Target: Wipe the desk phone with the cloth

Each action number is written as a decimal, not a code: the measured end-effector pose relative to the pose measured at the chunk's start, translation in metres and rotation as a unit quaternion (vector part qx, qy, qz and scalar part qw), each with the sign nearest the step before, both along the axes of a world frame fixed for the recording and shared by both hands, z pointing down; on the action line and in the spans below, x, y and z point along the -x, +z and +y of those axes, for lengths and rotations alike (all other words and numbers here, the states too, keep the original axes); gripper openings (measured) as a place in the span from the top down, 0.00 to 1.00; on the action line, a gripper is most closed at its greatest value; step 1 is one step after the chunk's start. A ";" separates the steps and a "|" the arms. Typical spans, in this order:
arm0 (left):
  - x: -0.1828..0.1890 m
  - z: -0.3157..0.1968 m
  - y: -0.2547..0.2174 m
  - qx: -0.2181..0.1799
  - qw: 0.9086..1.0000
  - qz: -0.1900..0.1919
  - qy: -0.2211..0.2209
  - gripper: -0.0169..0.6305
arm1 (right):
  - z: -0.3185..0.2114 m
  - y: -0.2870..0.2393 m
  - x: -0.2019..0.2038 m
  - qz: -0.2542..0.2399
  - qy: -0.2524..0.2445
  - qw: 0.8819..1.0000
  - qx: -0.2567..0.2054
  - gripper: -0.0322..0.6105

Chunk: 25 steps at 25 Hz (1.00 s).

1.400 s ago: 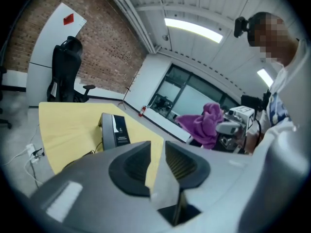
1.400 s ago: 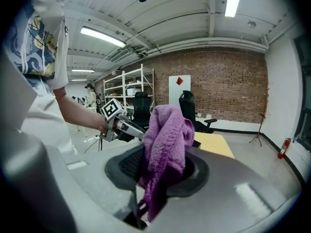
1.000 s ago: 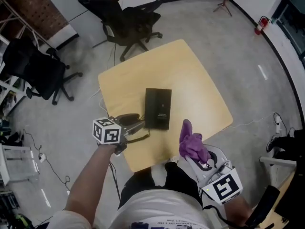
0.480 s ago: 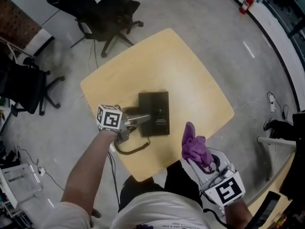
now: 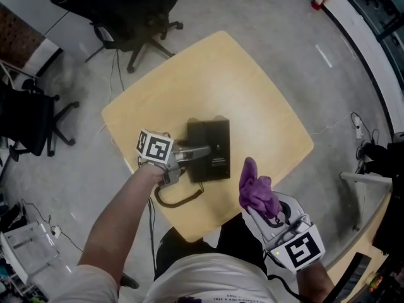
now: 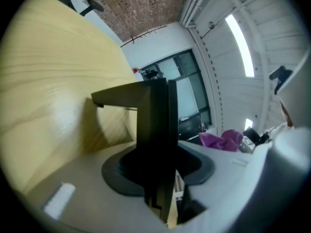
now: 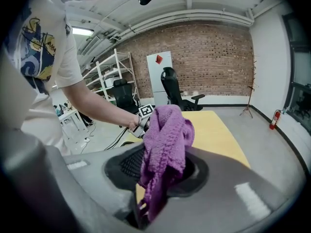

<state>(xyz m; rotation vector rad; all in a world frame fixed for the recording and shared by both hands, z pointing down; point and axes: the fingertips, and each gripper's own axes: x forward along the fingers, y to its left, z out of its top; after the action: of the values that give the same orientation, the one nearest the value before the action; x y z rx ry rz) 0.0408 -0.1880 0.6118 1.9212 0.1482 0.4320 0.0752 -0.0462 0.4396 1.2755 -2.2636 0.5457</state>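
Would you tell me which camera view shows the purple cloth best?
The right gripper view: the purple cloth fills its centre, clamped in the right gripper, weave visible. The head view shows it smaller, standing up from that gripper; the left gripper view shows only a distant purple patch.

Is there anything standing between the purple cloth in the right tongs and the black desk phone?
Nothing visible. Only bare yellow wooden tabletop lies between the purple fluffy cloth in the right tongs and the black rectangular desk phone.
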 end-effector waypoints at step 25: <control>0.010 0.045 -0.198 -0.135 0.976 0.114 -0.129 0.70 | -0.053 -0.168 0.041 -0.032 -0.156 0.962 -0.222 0.78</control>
<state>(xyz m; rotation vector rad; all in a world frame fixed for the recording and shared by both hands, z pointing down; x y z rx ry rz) 0.0308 -0.1427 0.4133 2.2194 -0.0142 0.0575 0.0347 -0.0994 0.2714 1.0640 -2.6717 -0.0420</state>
